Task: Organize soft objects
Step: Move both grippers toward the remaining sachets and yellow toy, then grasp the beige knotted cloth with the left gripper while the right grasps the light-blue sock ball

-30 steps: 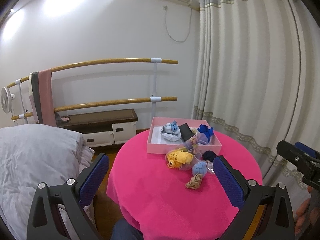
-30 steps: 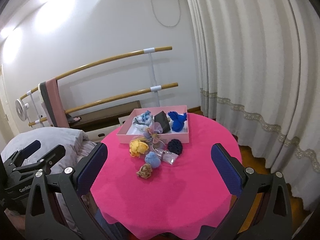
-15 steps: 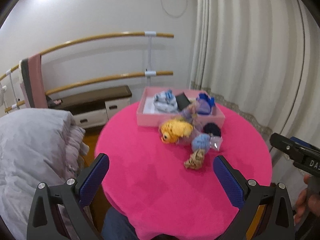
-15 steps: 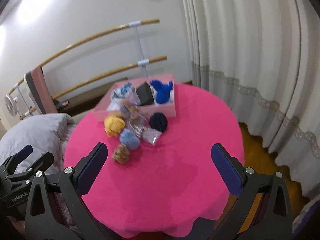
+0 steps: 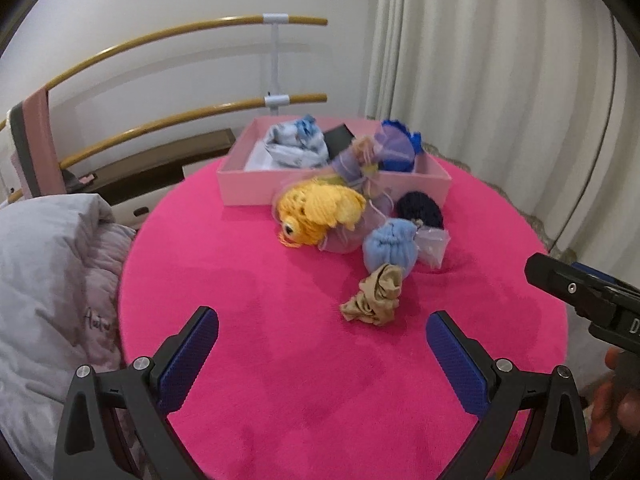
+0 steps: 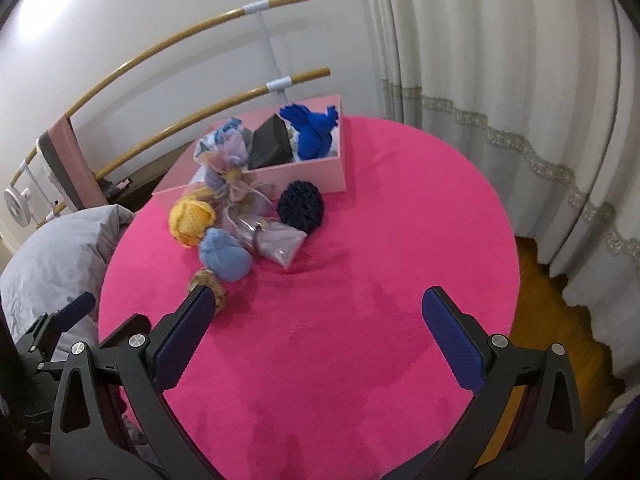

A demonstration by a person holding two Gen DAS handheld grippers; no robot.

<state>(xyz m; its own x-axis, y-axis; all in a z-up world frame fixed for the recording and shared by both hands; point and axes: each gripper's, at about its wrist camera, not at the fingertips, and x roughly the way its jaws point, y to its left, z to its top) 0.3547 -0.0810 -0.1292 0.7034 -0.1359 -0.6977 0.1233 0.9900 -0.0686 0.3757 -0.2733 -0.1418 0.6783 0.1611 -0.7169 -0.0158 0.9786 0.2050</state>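
Observation:
A pink box (image 5: 256, 190) (image 6: 304, 176) stands at the far side of a round pink table (image 5: 280, 360) (image 6: 400, 260) and holds a pale printed bundle (image 5: 294, 146), a black item (image 6: 272, 146) and a blue knit piece (image 6: 312, 132). In front of it lie a yellow knit toy (image 5: 316, 212) (image 6: 192, 218), a light blue pouch (image 5: 390, 246) (image 6: 224, 254), a navy knit ball (image 5: 420, 210) (image 6: 301, 206), sheer lilac bags (image 6: 276, 244) and a tan crumpled piece (image 5: 374, 300). My left gripper (image 5: 322, 354) and right gripper (image 6: 316, 330) are both open and empty, above the near table.
A grey duvet (image 5: 44, 280) lies left of the table. Wooden wall bars (image 5: 180, 38) and a low dark bench (image 5: 160, 168) stand behind. Curtains (image 6: 500, 80) hang on the right. Each gripper's body shows at the edge of the other's view.
Both grippers have tilted down and moved closer to the table; the objects now look larger and lower in view. Nothing on the table has moved.

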